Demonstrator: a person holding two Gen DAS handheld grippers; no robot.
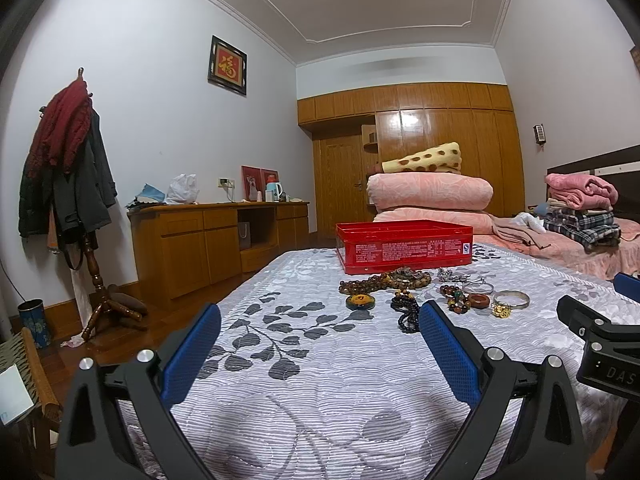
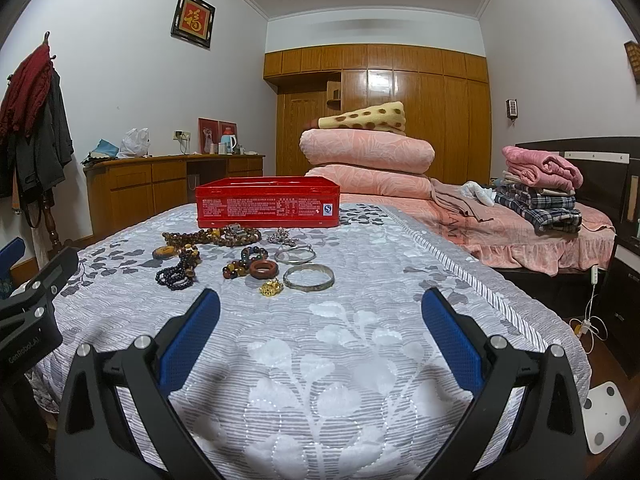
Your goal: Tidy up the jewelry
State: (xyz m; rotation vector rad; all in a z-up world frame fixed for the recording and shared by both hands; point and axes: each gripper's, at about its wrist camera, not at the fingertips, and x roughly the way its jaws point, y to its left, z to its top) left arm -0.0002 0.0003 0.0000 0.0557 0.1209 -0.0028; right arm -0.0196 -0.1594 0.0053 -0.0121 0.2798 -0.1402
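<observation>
My left gripper (image 1: 320, 320) is spread wide and empty over the quilt (image 1: 320, 380). Only its view shows the floor past the bed's left edge. Jewelry pile (image 2: 240, 260) sits just before the red tin (image 2: 268, 202). My right gripper (image 2: 320, 316) is equally wide and empty; only its view shows the right edge. Bare quilt ahead.

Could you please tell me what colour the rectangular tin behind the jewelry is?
The tin is red, with small white print on its side; the right wrist view shows it best.
</observation>
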